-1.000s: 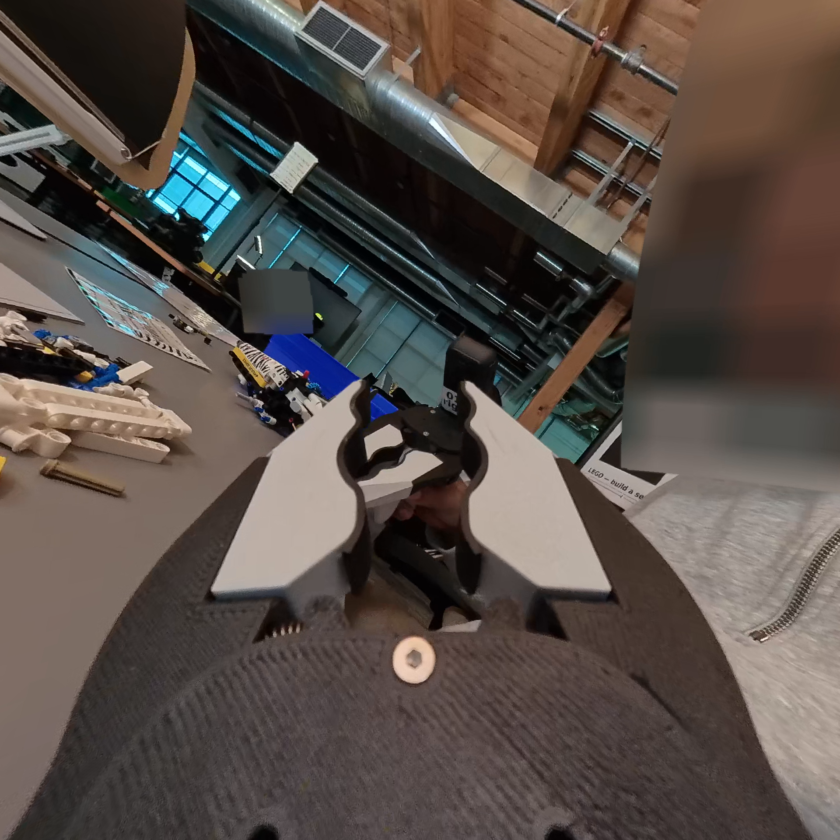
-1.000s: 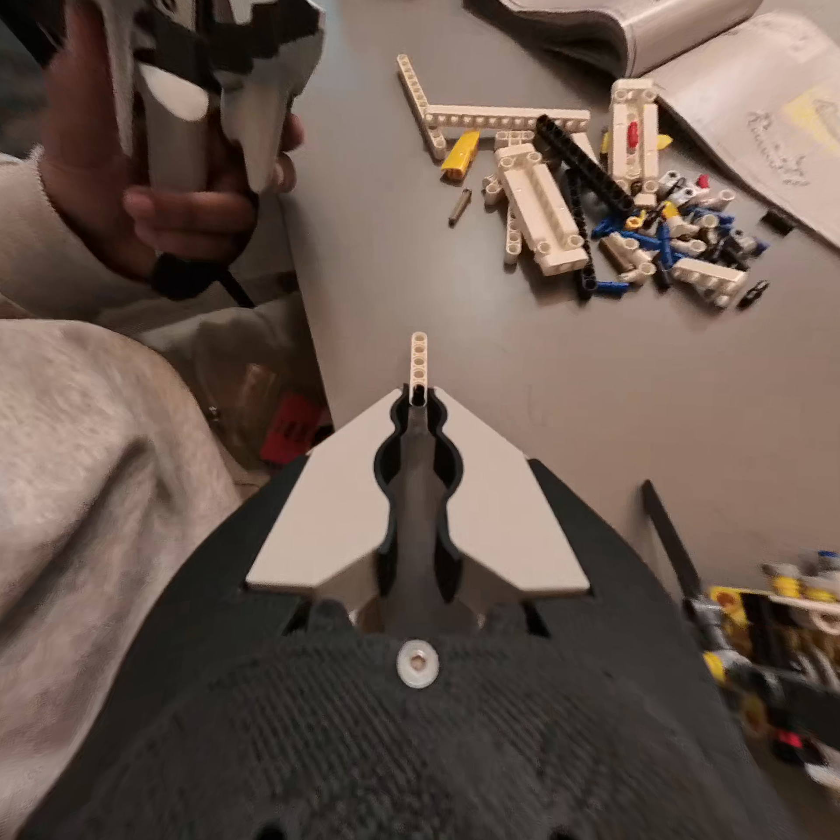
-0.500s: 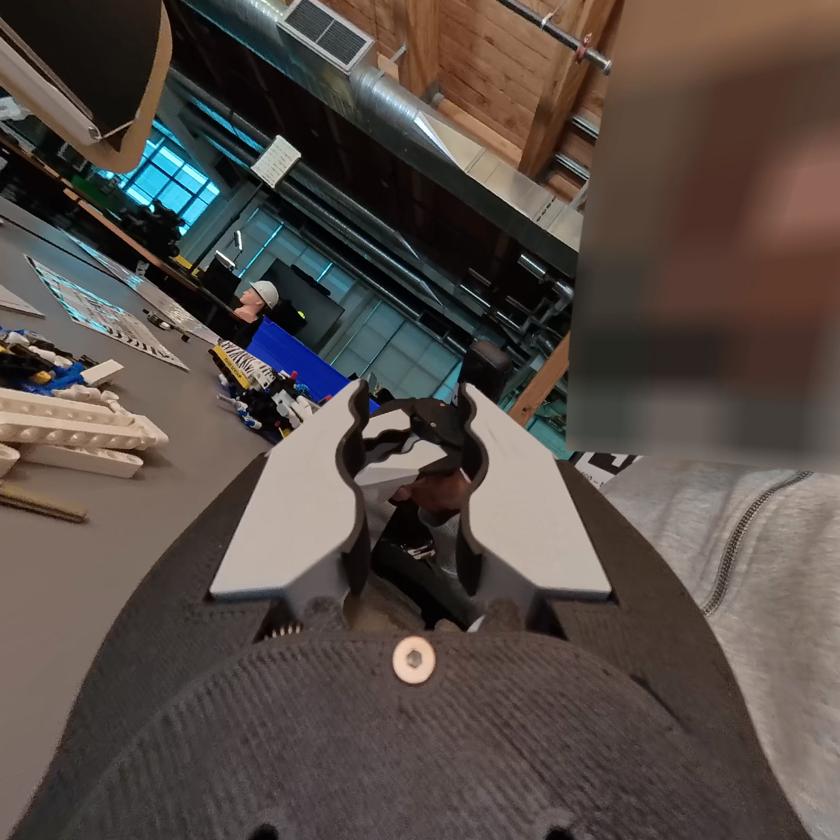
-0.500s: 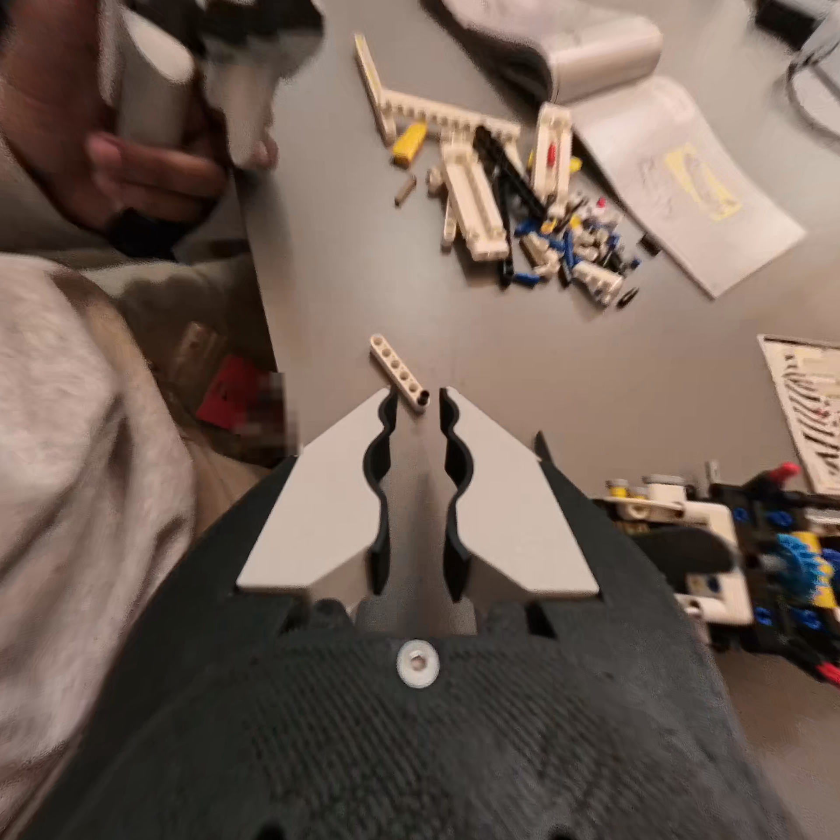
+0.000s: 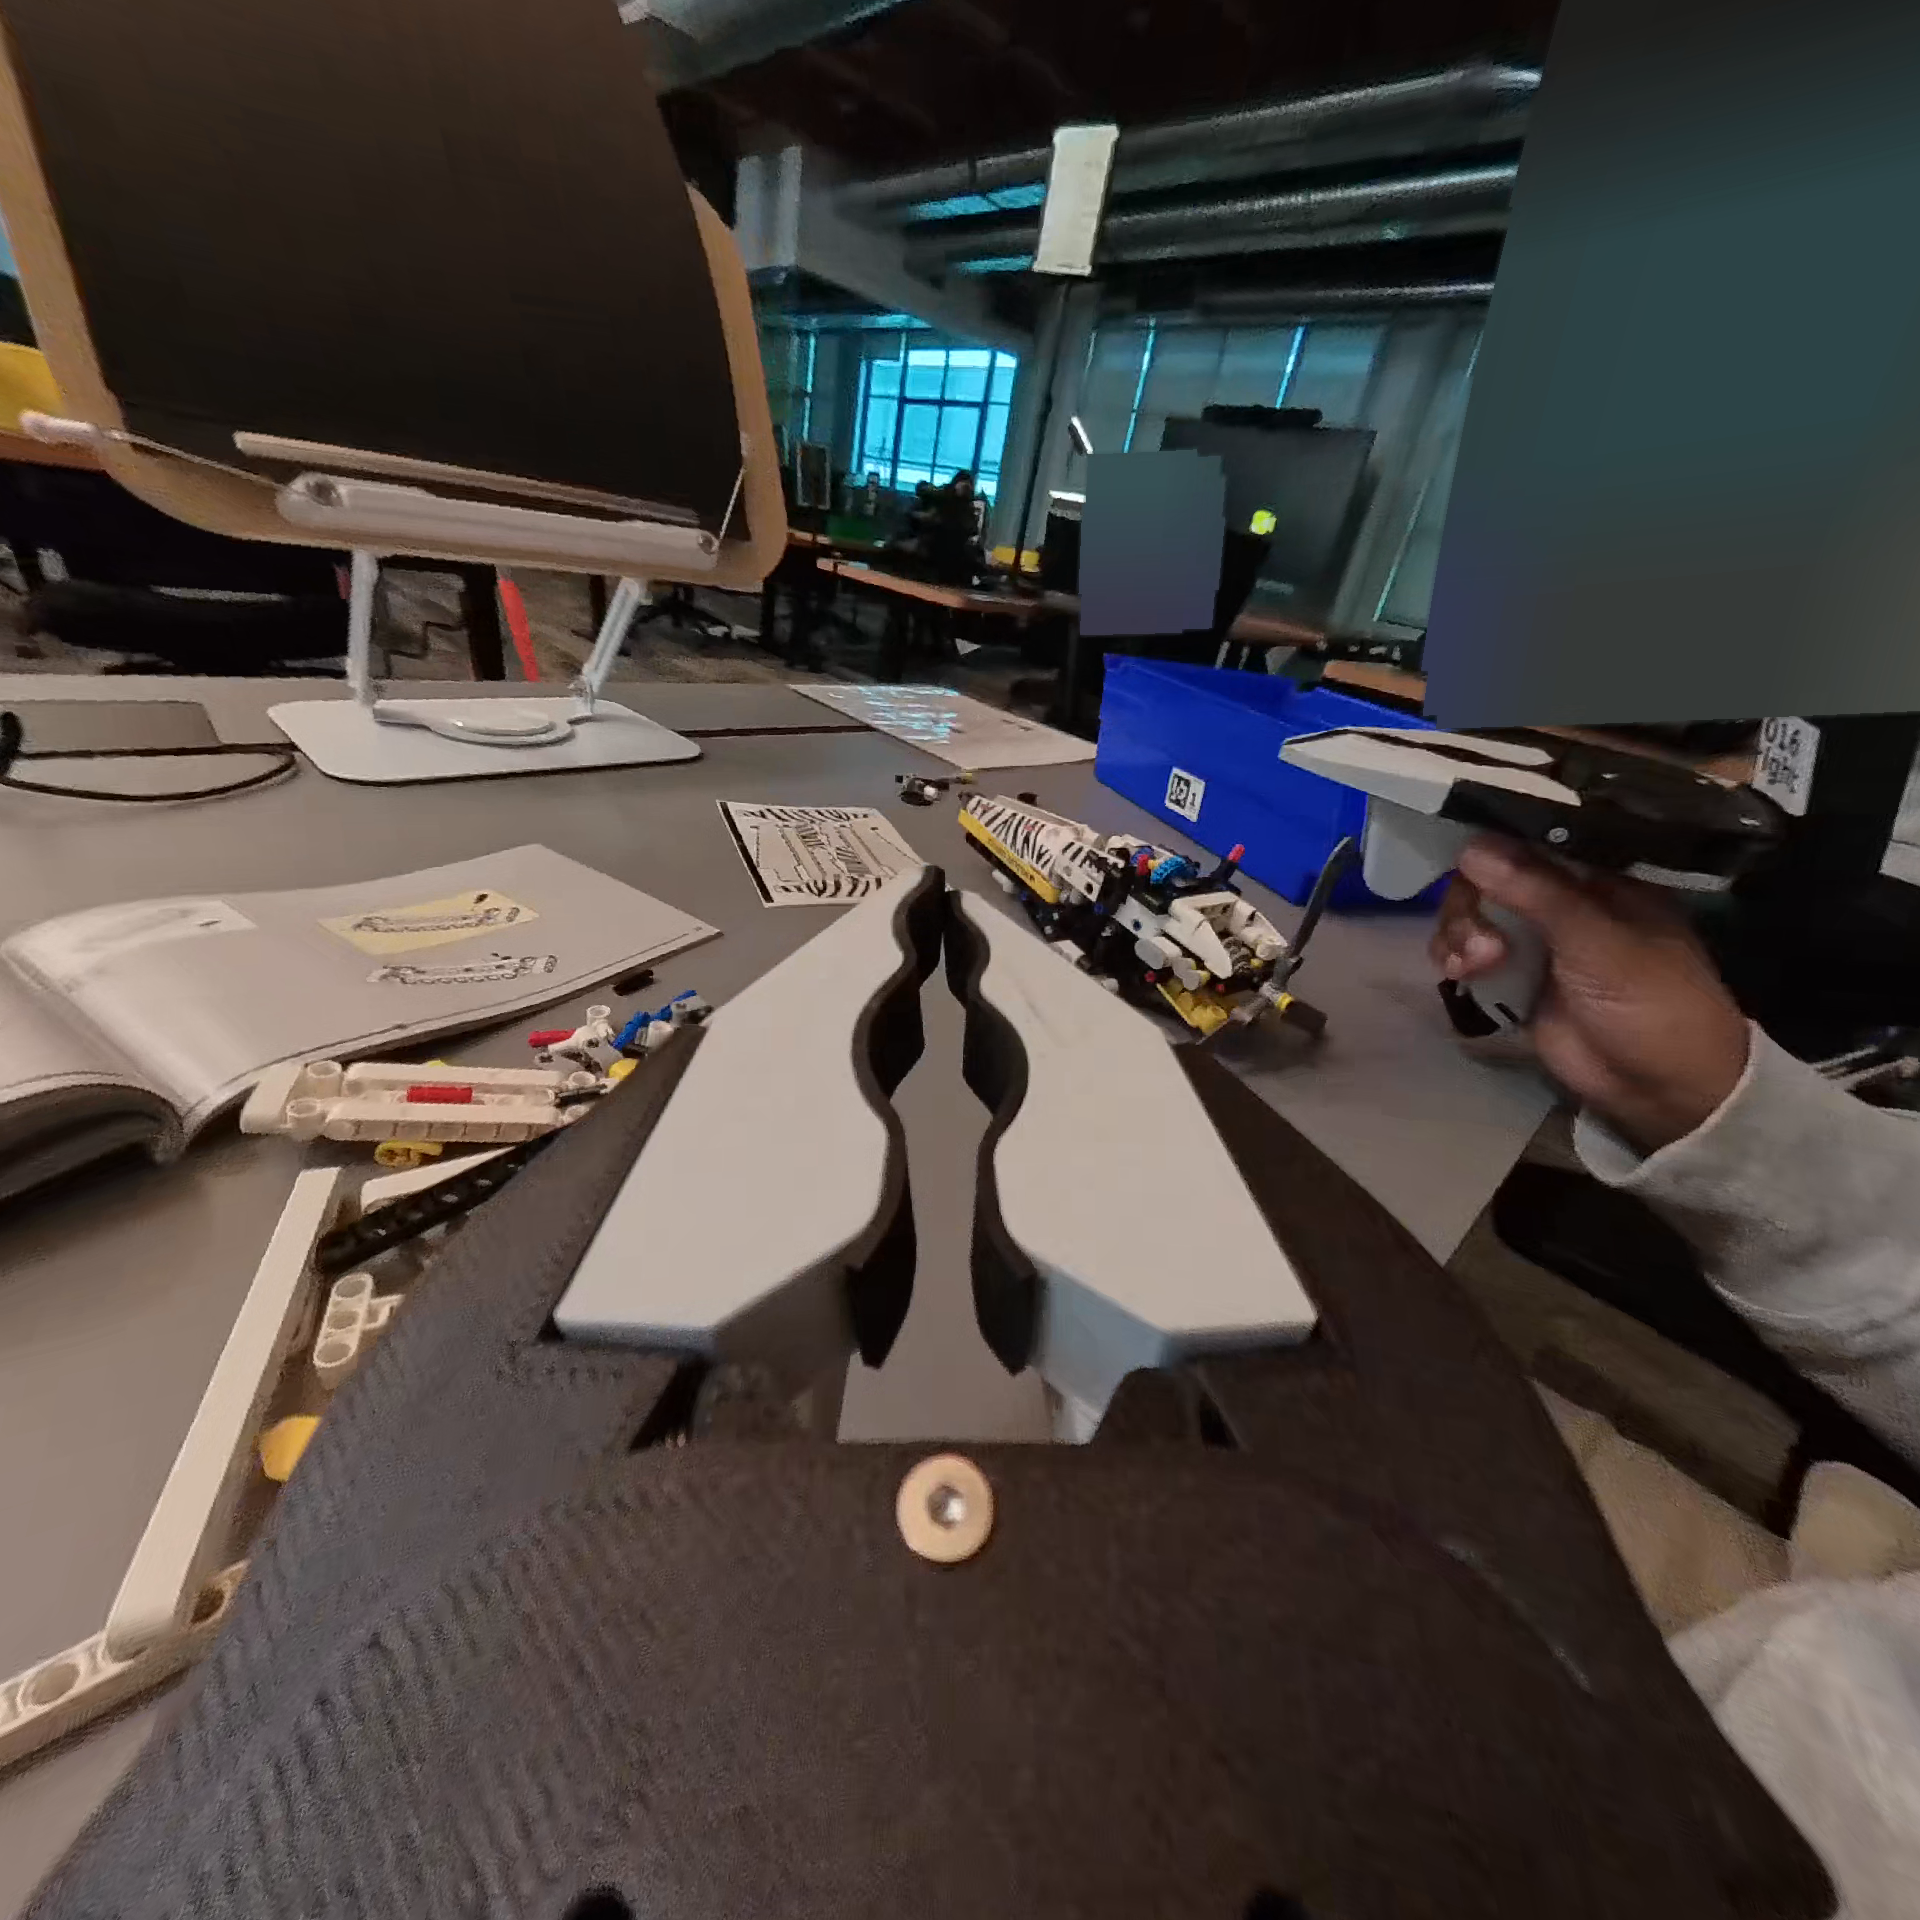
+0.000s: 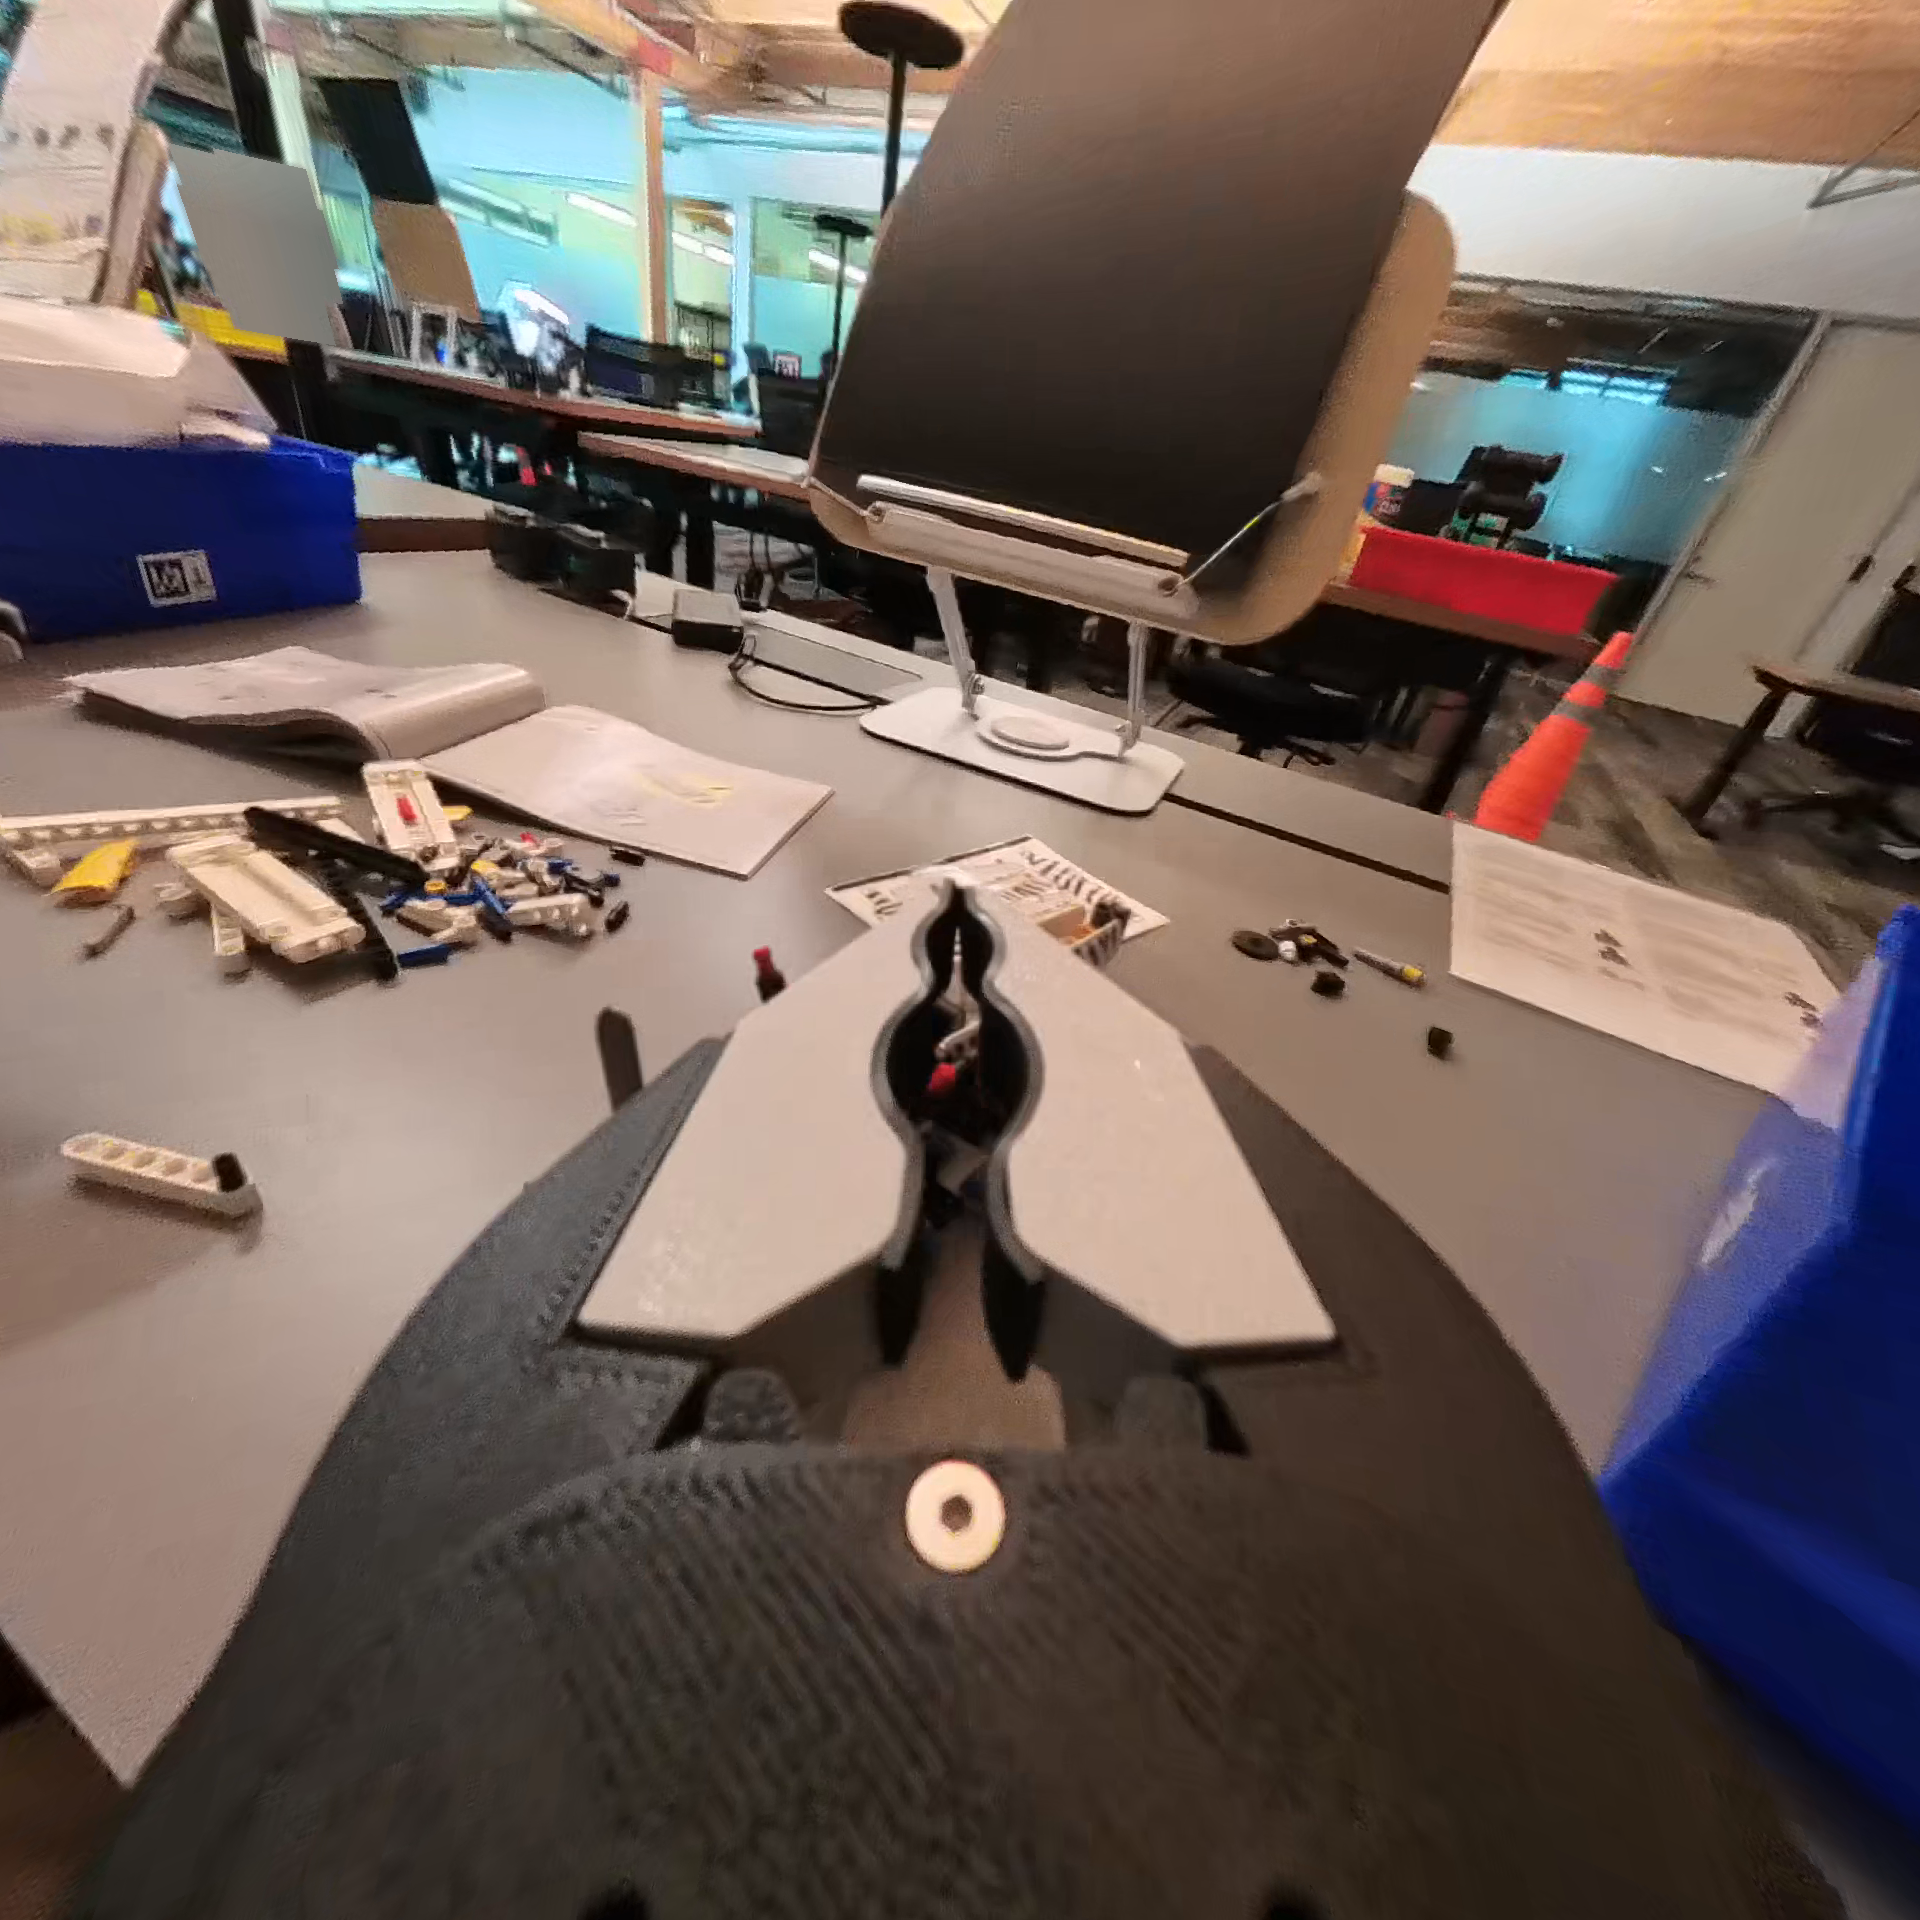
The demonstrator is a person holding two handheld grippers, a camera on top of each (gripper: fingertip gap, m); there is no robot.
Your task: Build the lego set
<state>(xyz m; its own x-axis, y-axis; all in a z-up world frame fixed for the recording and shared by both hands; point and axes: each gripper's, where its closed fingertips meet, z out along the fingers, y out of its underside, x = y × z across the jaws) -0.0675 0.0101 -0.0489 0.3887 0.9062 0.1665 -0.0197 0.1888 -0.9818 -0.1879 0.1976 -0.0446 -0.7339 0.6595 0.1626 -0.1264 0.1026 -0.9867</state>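
The left hand-held gripper [image 5: 943, 902] hangs over the worktop [image 5: 156, 1330] with its jaws nearly together and nothing between them. The right hand-held gripper [image 6: 954, 906] has its tips almost touching; model parts show through the gap behind them, but whether anything is clamped cannot be told. A short white beam [image 6: 156, 1174] lies alone, nearer than the loose-parts pile [image 6: 312, 894] and well apart from it. The part-built striped model [image 5: 1122, 904] sits beyond the pile to its right, and the open instruction booklet [image 5: 312, 966] lies just behind the pile. Risk, as judged: the right hand-held gripper hovers directly over the model, so a low approach could knock pieces loose; the lone beam could be forgotten.
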